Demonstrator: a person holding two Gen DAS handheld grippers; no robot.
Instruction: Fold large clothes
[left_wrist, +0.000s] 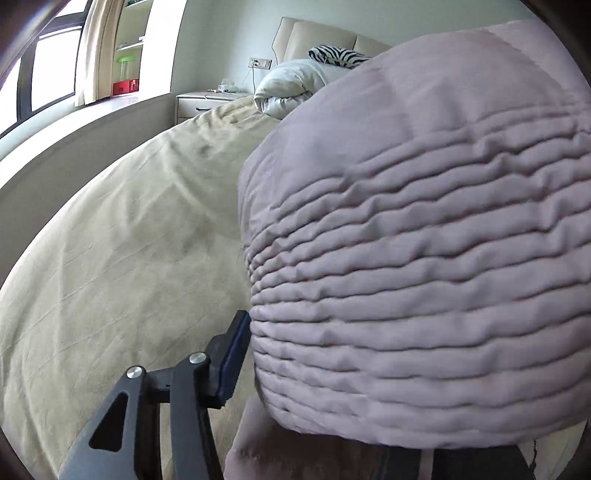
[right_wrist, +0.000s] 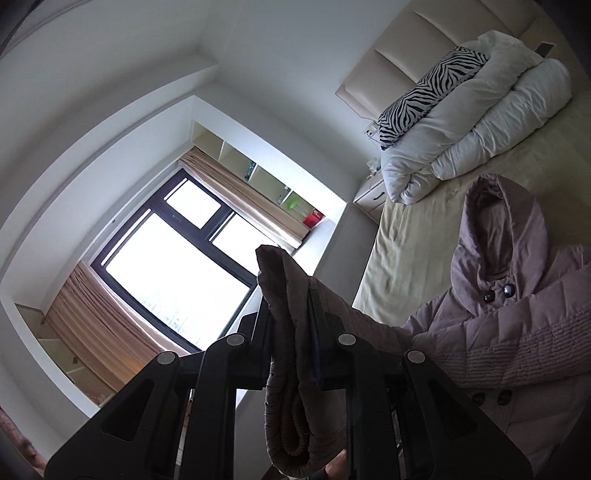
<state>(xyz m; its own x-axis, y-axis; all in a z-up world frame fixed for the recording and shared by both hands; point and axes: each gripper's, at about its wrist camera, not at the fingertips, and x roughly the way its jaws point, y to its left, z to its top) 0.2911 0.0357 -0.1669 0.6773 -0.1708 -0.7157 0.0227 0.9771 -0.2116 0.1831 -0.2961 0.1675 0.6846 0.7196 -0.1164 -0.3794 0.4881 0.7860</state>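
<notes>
The mauve padded coat sprawls over the bed: soft, bulky, slippery. The right tongs clamp its cuff; the left tongs, one finger visible beside the quilting, I cannot tell. Grip hems, not padding.

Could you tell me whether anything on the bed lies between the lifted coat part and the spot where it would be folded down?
Nothing visible does: the coat lies on bare bedsheet; the folded duvet sits apart near the headboard.
</notes>
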